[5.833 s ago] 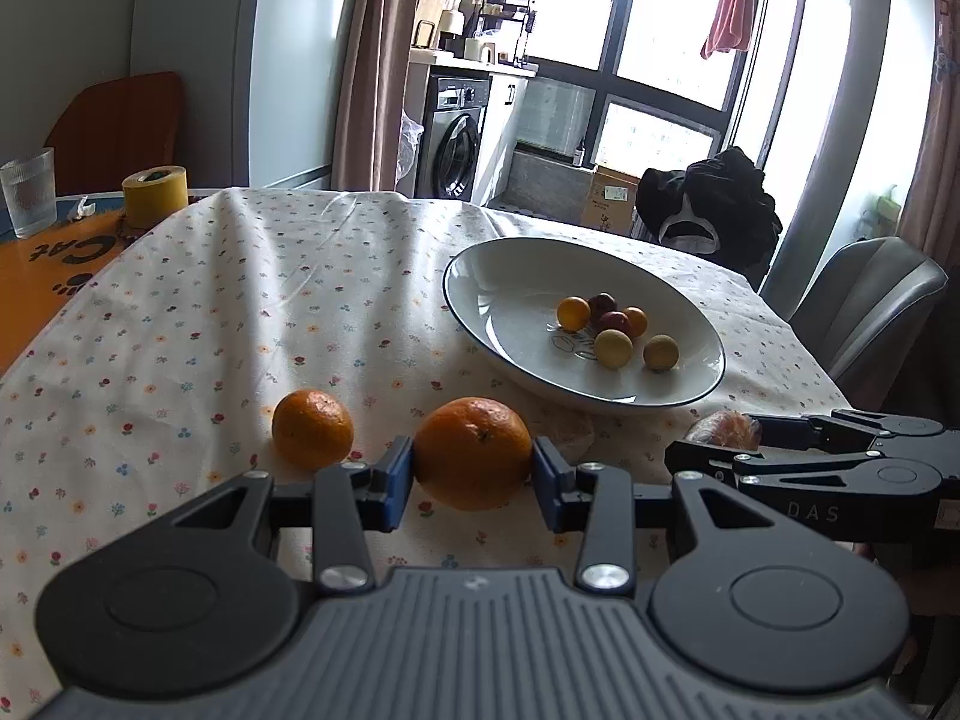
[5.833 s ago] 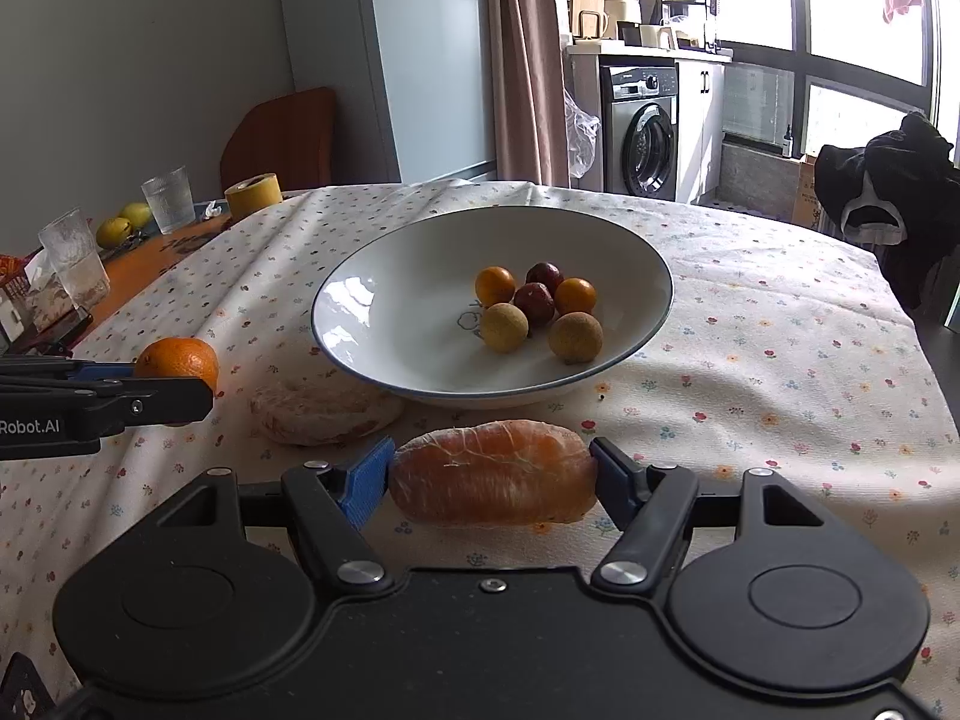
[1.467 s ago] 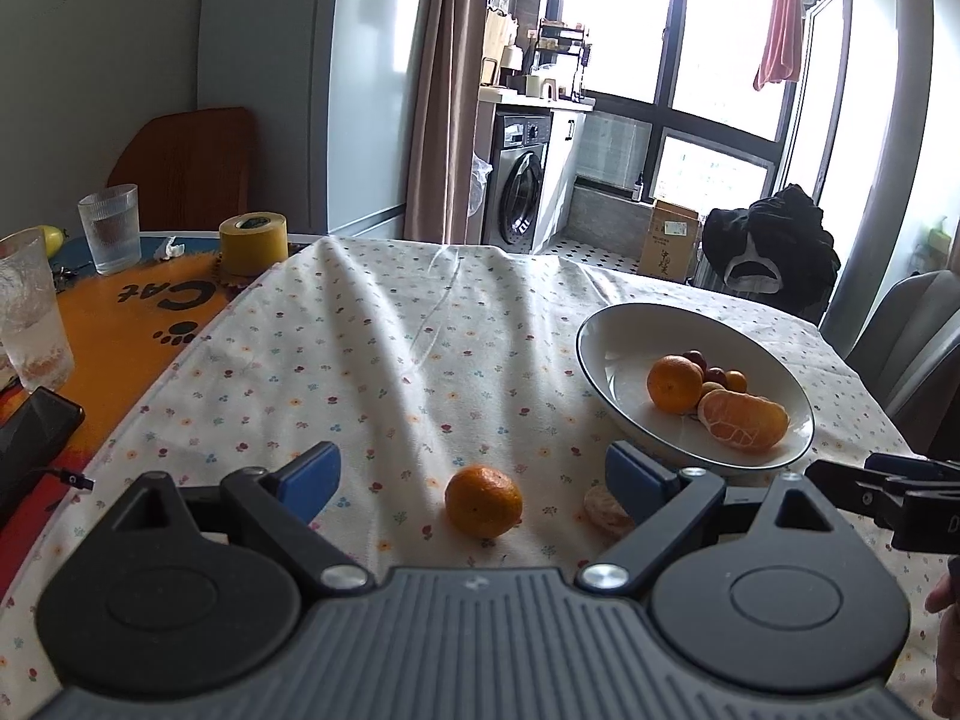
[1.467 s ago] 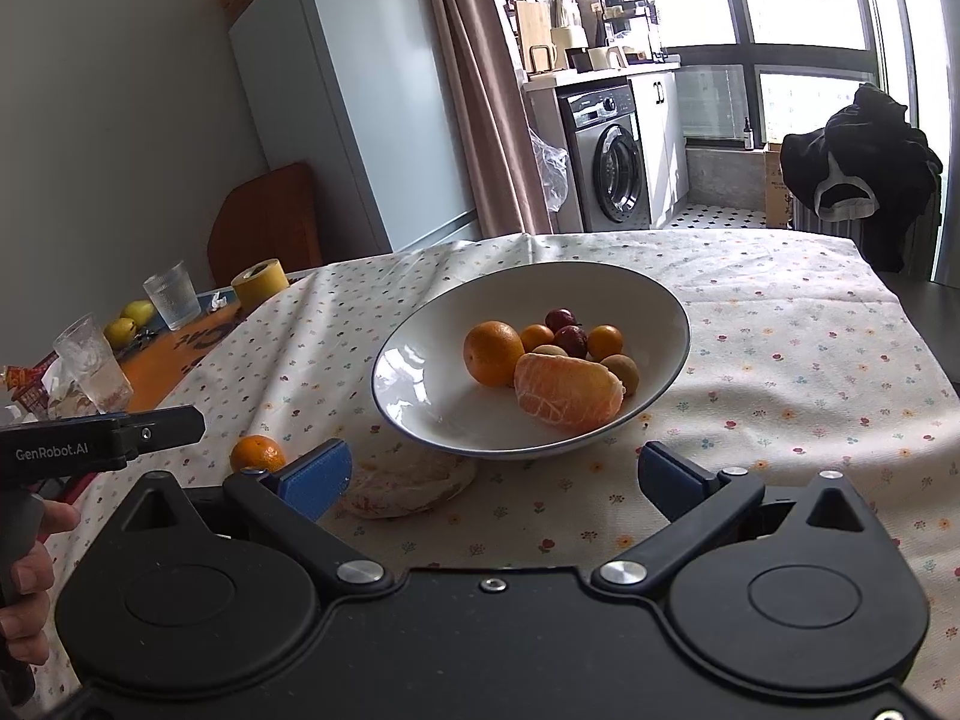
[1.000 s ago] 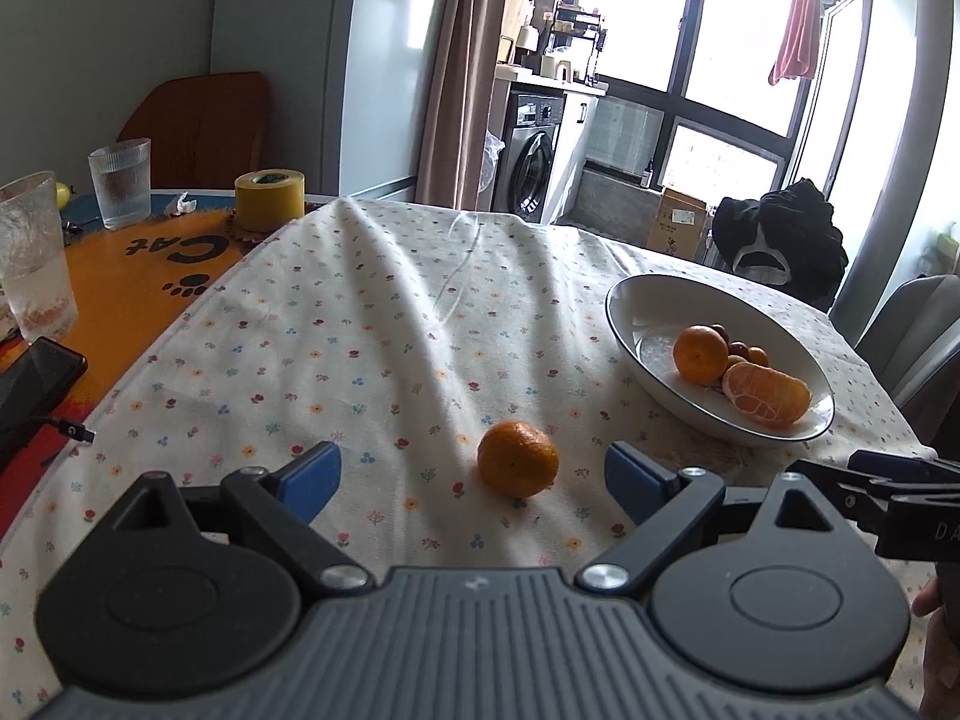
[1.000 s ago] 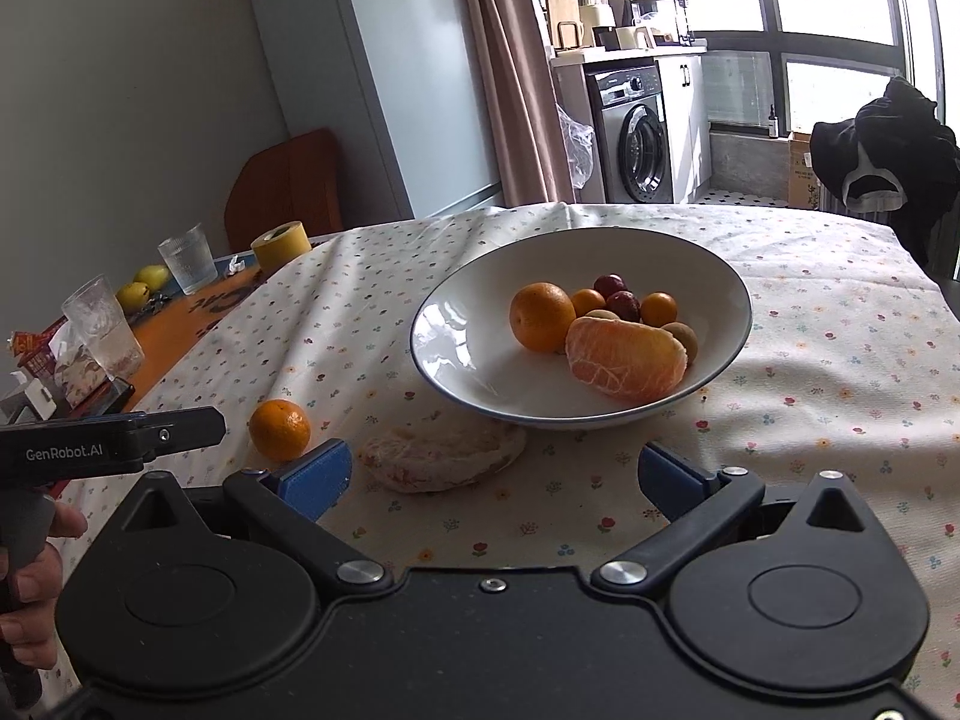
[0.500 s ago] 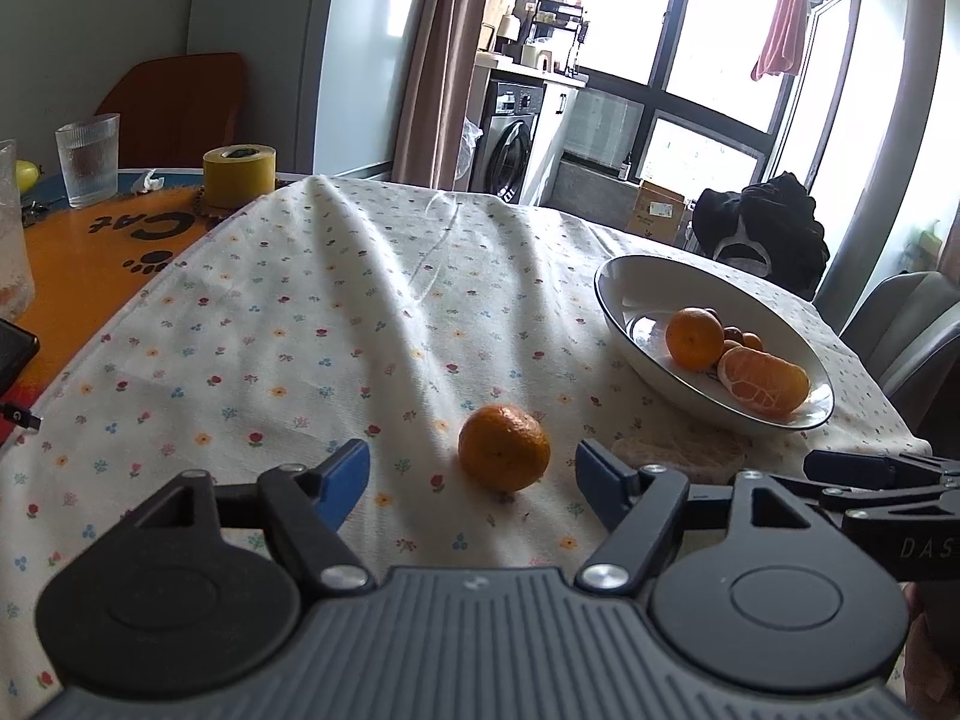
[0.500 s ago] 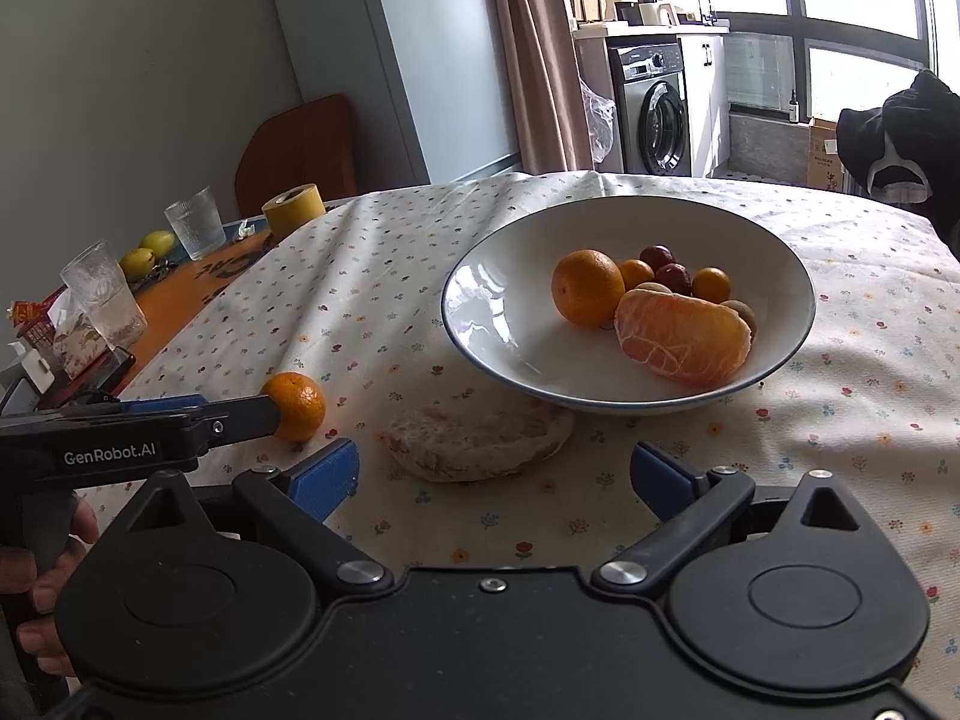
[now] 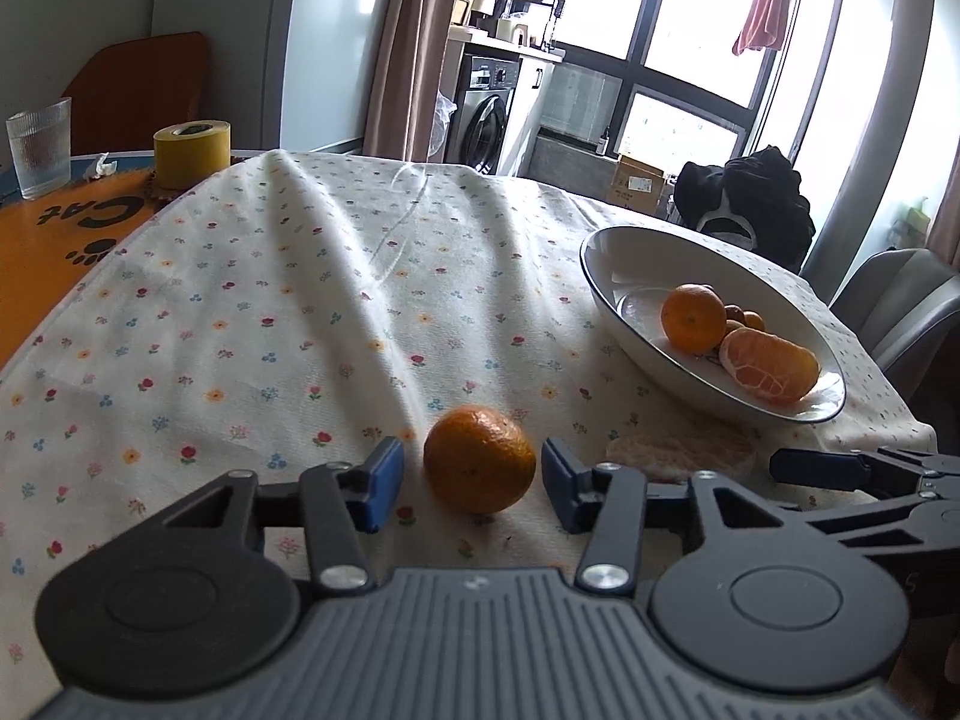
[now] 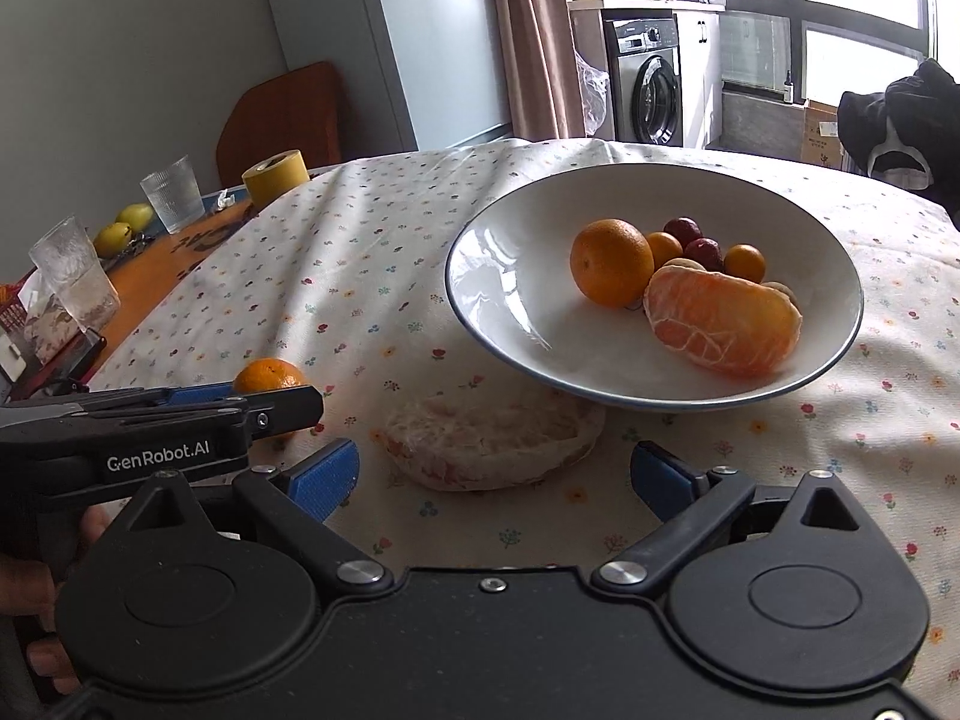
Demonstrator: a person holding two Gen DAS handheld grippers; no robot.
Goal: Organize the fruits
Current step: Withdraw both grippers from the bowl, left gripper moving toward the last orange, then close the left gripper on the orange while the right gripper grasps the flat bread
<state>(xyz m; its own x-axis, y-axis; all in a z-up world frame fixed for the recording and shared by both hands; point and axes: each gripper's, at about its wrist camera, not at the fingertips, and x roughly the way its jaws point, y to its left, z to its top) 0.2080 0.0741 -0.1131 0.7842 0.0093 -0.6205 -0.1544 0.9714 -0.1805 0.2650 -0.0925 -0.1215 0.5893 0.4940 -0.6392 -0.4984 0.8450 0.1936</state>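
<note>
Left gripper is spread around the last loose mandarin on the floral tablecloth, blue pads flanking it with a gap each side, nothing clamped. Right gripper is released too, straddling the empty peel just in front of the white bowl. The bowl already holds 1 whole mandarin and 1 peeled one (plus small fruits). Risks: round fruit could roll off-centre if 1 pad touches first; a hard squeeze may bruise it; the 2 grippers sit close and could knock together.
</note>
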